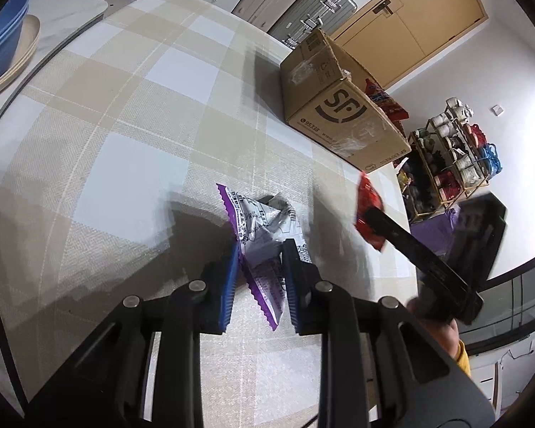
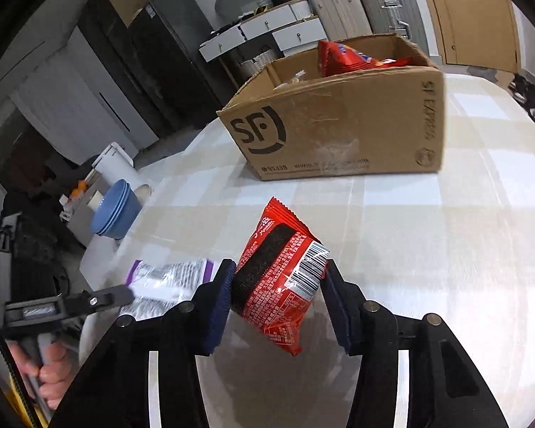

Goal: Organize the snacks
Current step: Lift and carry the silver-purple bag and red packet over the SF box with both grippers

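Snacks first, from the left wrist camera: a purple-and-silver snack packet [image 1: 264, 246] sits pinched between the blue pads of the left hand-held gripper [image 1: 259, 267], its upper part crumpled and its lower edge hanging above the checked cloth of the bench [image 1: 125, 135]. At about two o'clock from it stands a cardboard box [image 1: 335, 107] with red bags [image 1: 383, 101] showing past its far rim. At three o'clock, the right hand-held gripper [image 1: 369, 214] holds a red snack packet [image 1: 367, 199], blurred in this view.

From the right wrist camera, the red snack packet [image 2: 280, 278] is clamped between the pads of the right hand-held gripper [image 2: 276, 285], tilted, barcode facing up, lifted off the bench [image 2: 446, 249]. The cardboard box [image 2: 335, 125] stands at twelve o'clock, open, with a red bag [image 2: 346, 57] inside. At nine o'clock lies the purple packet [image 2: 167, 280], one finger of the left hand-held gripper [image 2: 100, 297] over it. Stacked blue bowls [image 2: 116, 210] stand at ten o'clock.
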{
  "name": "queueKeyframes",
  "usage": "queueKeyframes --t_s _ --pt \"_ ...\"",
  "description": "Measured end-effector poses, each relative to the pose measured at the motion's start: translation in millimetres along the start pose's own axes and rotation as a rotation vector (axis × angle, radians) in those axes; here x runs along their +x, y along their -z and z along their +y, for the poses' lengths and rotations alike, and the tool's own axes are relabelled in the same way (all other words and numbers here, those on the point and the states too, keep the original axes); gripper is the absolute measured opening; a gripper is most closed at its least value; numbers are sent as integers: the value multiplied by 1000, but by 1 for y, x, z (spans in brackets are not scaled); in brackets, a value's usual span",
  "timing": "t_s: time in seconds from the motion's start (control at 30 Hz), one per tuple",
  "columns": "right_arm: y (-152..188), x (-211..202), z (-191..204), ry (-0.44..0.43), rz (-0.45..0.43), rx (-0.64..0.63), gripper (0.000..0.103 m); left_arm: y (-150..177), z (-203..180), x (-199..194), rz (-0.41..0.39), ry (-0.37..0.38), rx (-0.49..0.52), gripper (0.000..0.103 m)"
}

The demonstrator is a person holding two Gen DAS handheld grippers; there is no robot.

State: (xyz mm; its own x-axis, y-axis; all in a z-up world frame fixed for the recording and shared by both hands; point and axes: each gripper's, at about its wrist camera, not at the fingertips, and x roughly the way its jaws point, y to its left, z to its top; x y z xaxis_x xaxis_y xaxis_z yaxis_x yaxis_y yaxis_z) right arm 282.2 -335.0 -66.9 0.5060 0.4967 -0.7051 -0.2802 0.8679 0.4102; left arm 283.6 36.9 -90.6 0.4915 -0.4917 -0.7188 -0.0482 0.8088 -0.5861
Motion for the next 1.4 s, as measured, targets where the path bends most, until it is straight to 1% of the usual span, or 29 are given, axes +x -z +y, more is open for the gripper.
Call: queueKeyframes --t_s 0.07,0.1,0.13,0.2,0.27,0.3,0.37,0.43,0.47,0.5,0.6,0.63,0.7,0.77,0.8,0.87,0.93,0.97,1.03,1.07,1.13,1.2,1.27,1.3,1.33,1.37,1.4 --pt "10 -10 2 -23 -8 8 49 2 1 1 15 -21 1 23" --pt "14 -15 2 -30 -10 10 49 3 3 2 19 -17 -3 24" --pt "18 -22 -2 -35 -11 12 49 4 3 2 27 -21 0 28" --pt "28 -32 -2 -54 -18 20 49 7 4 6 53 -65 12 30" --pt "36 -36 1 -65 -19 20 49 9 5 3 51 -85 26 30" --pt "40 -39 1 -62 -24 17 49 10 4 1 48 -110 43 31" --pt "48 -43 2 -72 -28 17 49 12 -2 -10 12 -161 107 43" --pt "51 -42 1 -78 -30 20 49 12 -10 -19 -5 -193 181 76" --pt "53 -42 3 -85 -31 20 49 11 -15 -22 -4 -199 223 82" --pt "55 -40 4 -92 -36 19 49 10 -20 -24 7 -202 267 84" --pt "57 -42 5 -110 -43 21 49 7 -43 -29 3 -227 444 85" --pt "57 -44 6 -114 -47 18 49 7 -54 -25 17 -223 542 85" --pt "57 -46 8 -117 -51 10 49 9 -67 -15 53 -220 673 85" --pt "59 -51 10 -125 -55 -1 49 15 -79 3 131 -202 808 85" --pt "59 -51 11 -123 -58 -3 49 20 -84 13 169 -206 872 85" --pt "61 -54 12 -127 -61 -1 49 23 -88 28 221 -220 936 85" --pt "63 -57 12 -130 -64 6 49 21 -88 39 282 -204 951 76" --pt "63 -58 11 -130 -63 8 49 19 -88 43 300 -209 951 76" --pt "64 -59 10 -131 -66 14 49 13 -88 45 304 -228 957 66" --pt "64 -59 9 -135 -64 19 49 12 -87 45 310 -229 952 65" --pt "63 -58 8 -137 -63 23 49 12 -85 42 320 -216 954 55" --pt "62 -57 8 -139 -62 24 49 15 -85 38 327 -210 965 48" --pt "62 -58 7 -140 -67 25 49 22 -86 35 323 -236 992 45" --pt "61 -57 8 -141 -66 27 49 25 -86 35 326 -251 997 41" --pt "62 -58 8 -142 -69 28 49 30 -87 33 311 -282 1005 33" --pt "62 -58 8 -142 -70 27 49 31 -88 32 300 -297 998 29" --pt "62 -59 8 -141 -72 29 49 31 -89 35 295 -309 983 23"
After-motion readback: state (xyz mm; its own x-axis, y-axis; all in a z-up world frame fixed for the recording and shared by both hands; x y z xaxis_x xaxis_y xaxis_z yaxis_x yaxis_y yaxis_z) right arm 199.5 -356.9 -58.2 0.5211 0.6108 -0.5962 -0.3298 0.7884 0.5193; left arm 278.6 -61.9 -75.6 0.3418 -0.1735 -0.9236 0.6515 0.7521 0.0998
